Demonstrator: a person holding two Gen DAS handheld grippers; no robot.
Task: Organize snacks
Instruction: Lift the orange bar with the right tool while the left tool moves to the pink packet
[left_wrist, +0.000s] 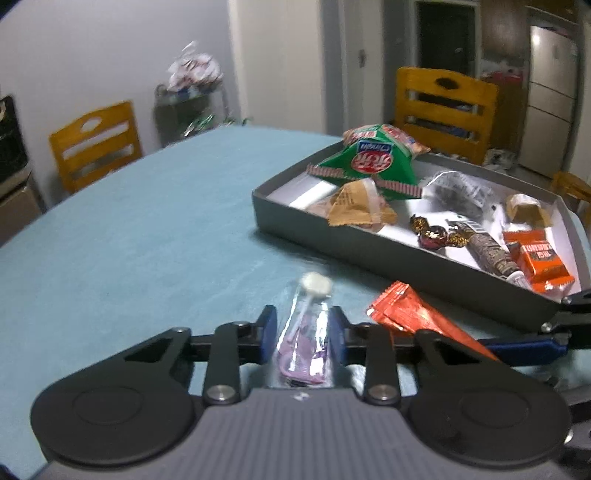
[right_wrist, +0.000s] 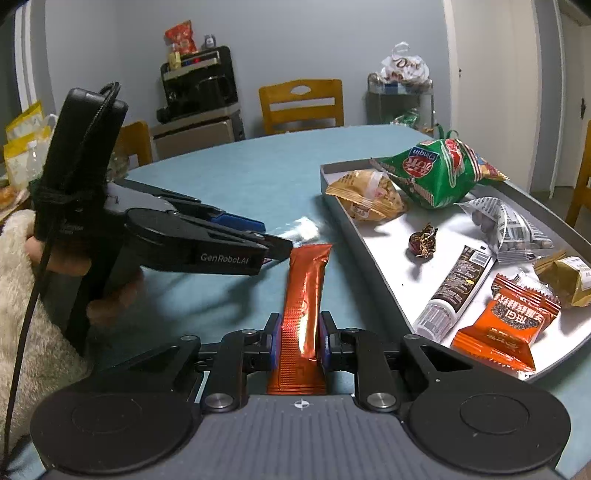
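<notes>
Here the right hand-held gripper (right_wrist: 298, 345) is clamped on a long orange-red foil stick sachet (right_wrist: 303, 295), pads pressing its two long edges near the near end. The sachet's long axis runs straight out along the fingers toward 12 o'clock, its far sealed end free above the blue-green worktop (right_wrist: 236, 173). The left hand-held gripper (left_wrist: 302, 334) has its blue pads (left_wrist: 269, 332) at either side of a clear plastic-wrapped lollipop with a pale round head and purple print (left_wrist: 306, 325); it appears to grip the wrapper, though blur leaves the contact uncertain. That lollipop also points to 12 o'clock, head farthest from the fingers.

From the right gripper, the shallow grey rectangular tray with a white floor (right_wrist: 373, 254) lies at about 2 o'clock, just beside the sachet's far end, its long edge running roughly from 5 to 11 o'clock. From the left gripper the tray sits at 1 to 2 o'clock, farther off. The right hand is therefore likely the nearer for a drop; a swing toward 2 o'clock would probably carry the sachet over the rim, lengthwise beside the dark tube (right_wrist: 454, 291).
</notes>
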